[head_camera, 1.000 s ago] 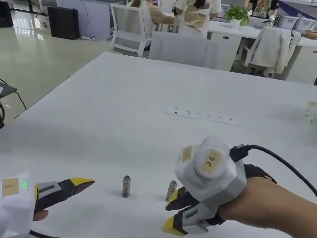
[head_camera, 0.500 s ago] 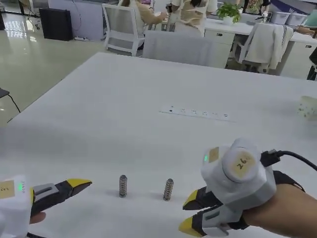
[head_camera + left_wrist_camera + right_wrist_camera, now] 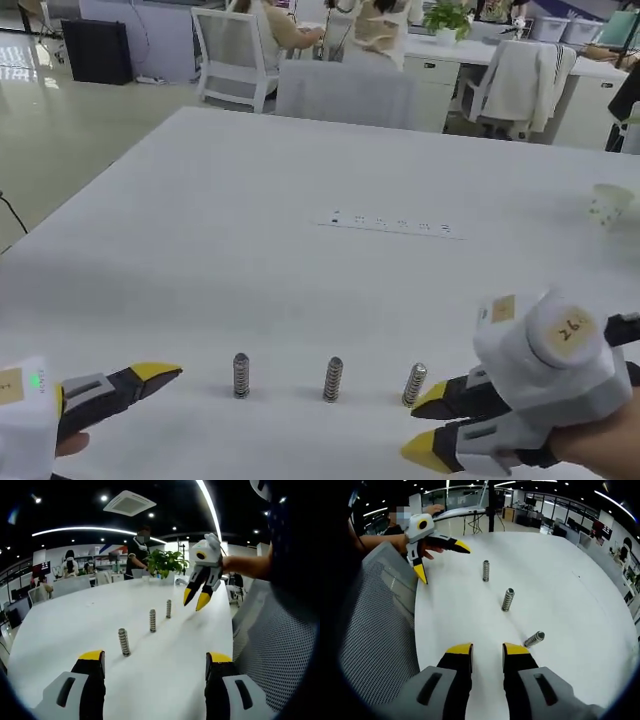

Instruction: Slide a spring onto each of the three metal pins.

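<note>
As I look down, the middle spring (image 3: 332, 379) stands on the table (image 3: 300, 180), left spring (image 3: 240, 375) and right spring (image 3: 413, 384) flanking it. Left gripper view: left tongs (image 3: 155, 656) gape wide, empty. Right gripper view: right tongs (image 3: 488, 650) narrowly parted, empty.

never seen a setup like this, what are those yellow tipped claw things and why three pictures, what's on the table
No robot here: a person holds a two-jaw, yellow-tipped tool in each hand, the left gripper and the right gripper. The wide picture comes from a camera on the person's head; the two round ones come from cameras riding on each gripper, looking along its jaws. On the white table three small springs stand in a row: left spring, middle spring, and right spring, which leans. Both grippers are open, holding nothing.
</note>
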Demonstrator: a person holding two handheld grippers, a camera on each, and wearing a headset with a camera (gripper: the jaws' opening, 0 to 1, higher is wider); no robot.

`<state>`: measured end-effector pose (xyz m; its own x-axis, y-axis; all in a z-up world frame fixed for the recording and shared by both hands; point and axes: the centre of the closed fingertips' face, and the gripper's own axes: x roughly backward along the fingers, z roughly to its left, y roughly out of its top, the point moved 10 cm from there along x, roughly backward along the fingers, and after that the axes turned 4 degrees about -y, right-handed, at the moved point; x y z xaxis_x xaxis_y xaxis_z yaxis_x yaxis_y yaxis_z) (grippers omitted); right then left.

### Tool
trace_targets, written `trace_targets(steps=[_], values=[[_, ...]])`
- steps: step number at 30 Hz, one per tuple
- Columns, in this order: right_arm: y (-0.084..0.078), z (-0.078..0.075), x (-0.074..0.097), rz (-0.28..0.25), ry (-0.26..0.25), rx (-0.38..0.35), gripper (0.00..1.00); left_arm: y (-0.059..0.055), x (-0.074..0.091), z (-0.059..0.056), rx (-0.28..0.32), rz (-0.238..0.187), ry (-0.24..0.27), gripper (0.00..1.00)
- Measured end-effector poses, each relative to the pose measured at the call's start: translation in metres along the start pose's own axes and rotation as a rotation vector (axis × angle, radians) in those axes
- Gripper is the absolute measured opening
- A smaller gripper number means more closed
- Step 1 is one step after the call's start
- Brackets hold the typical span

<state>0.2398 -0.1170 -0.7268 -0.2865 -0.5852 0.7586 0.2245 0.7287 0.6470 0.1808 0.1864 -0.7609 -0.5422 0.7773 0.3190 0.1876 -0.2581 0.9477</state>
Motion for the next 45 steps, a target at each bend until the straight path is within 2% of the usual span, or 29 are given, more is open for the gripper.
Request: trace_targets(steps=[6,10,17,23,28,36,45], values=[[-0.015,-0.007,0.009,-0.029,-0.035,-0.059,0.23,0.001,-0.001,0.000,0.000,0.000,-0.006,0.79],[-0.025,-0.009,0.014,-0.069,-0.047,-0.100,0.24,0.001,-0.002,0.001,0.003,0.000,-0.008,0.79],[-0.043,-0.005,0.019,-0.141,-0.061,-0.141,0.27,0.002,-0.003,0.001,0.010,-0.006,-0.009,0.79],[-0.053,0.000,0.022,-0.220,-0.084,-0.140,0.34,0.002,-0.003,0.000,0.014,-0.009,-0.011,0.79],[-0.058,0.002,0.023,-0.292,-0.110,-0.144,0.44,0.001,-0.003,0.000,0.024,-0.016,-0.010,0.79],[-0.063,0.002,0.020,-0.364,-0.130,-0.141,0.64,0.000,-0.001,-0.001,0.034,-0.020,-0.008,0.79],[-0.064,0.004,0.015,-0.402,-0.145,-0.150,0.82,-0.001,0.000,-0.001,0.040,-0.023,-0.007,0.79]])
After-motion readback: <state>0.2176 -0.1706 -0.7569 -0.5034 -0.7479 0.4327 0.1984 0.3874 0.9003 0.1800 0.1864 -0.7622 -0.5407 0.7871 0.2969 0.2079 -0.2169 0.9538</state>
